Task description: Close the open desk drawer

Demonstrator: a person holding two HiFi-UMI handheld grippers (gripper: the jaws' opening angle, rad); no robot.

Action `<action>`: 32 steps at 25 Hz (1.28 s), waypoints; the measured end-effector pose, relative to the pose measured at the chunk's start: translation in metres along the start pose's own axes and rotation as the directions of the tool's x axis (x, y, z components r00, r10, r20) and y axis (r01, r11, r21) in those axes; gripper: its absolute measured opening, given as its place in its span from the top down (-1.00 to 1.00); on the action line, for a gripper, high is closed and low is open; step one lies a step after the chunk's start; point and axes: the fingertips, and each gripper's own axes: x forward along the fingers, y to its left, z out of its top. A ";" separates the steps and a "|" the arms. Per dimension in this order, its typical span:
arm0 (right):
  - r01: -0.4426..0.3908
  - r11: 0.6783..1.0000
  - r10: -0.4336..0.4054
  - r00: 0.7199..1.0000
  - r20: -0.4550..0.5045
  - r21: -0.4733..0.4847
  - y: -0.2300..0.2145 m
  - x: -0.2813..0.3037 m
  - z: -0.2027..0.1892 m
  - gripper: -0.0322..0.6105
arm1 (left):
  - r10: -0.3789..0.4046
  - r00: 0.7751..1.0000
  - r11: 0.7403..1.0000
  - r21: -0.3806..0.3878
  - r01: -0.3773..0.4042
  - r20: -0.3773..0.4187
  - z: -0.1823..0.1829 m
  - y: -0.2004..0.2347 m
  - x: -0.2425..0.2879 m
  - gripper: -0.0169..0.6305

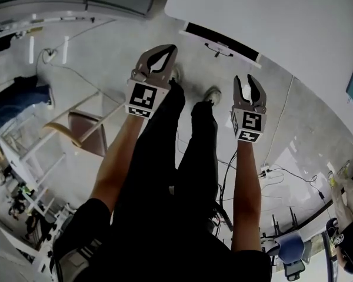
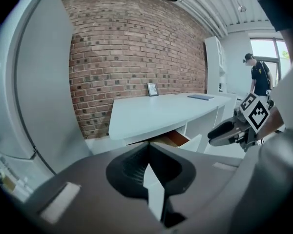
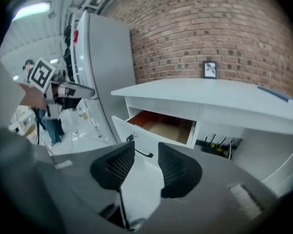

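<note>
A chair (image 1: 85, 131) stands at far left on the pale floor in the head view. Next to it the left gripper (image 1: 169, 51) is held out above the person's legs (image 1: 182, 157), its jaws clenched tip to tip on nothing, as the left gripper view (image 2: 148, 152) confirms. Across the legs, the right gripper (image 1: 244, 80) is released, jaws spread and empty.

Ahead and to the right, the white desk (image 1: 270, 16) curves along a brick wall (image 3: 195, 28), a small picture frame (image 3: 210, 68) standing on its top. The drawer (image 3: 161, 126) hangs open from the desk's left end, its brown inside showing. From above it juts out from the desk edge (image 1: 223, 40), clear of both tools.

In the right gripper view, the drawer's white front and black handle (image 3: 145, 154) show beyond the parted jaws (image 3: 146, 150), apart from them.
</note>
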 end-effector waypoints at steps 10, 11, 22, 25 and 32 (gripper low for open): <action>-0.031 0.838 -0.053 0.989 0.138 0.545 0.007 0.035 -0.024 0.42 | -0.014 0.989 0.997 -0.067 0.024 0.148 0.012 -0.013 -0.014 0.89; -0.029 0.807 -0.070 0.987 0.145 0.590 0.006 0.040 -0.027 0.42 | -0.021 0.987 0.998 -0.061 0.031 0.161 0.012 -0.012 -0.014 0.90; -0.072 0.561 -0.192 0.958 0.215 0.825 0.003 0.091 -0.057 0.42 | -0.098 0.956 0.993 -0.040 0.113 0.275 0.002 -0.008 -0.010 0.90; -0.097 0.525 -0.204 0.950 0.236 0.846 0.004 0.105 -0.056 0.42 | -0.114 0.953 0.990 -0.047 0.132 0.282 -0.009 -0.005 -0.009 0.89; -0.133 0.491 -0.226 0.935 0.274 0.861 -0.005 0.122 -0.056 0.52 | -0.147 0.945 0.986 -0.039 0.165 0.292 -0.021 -0.013 0.001 0.89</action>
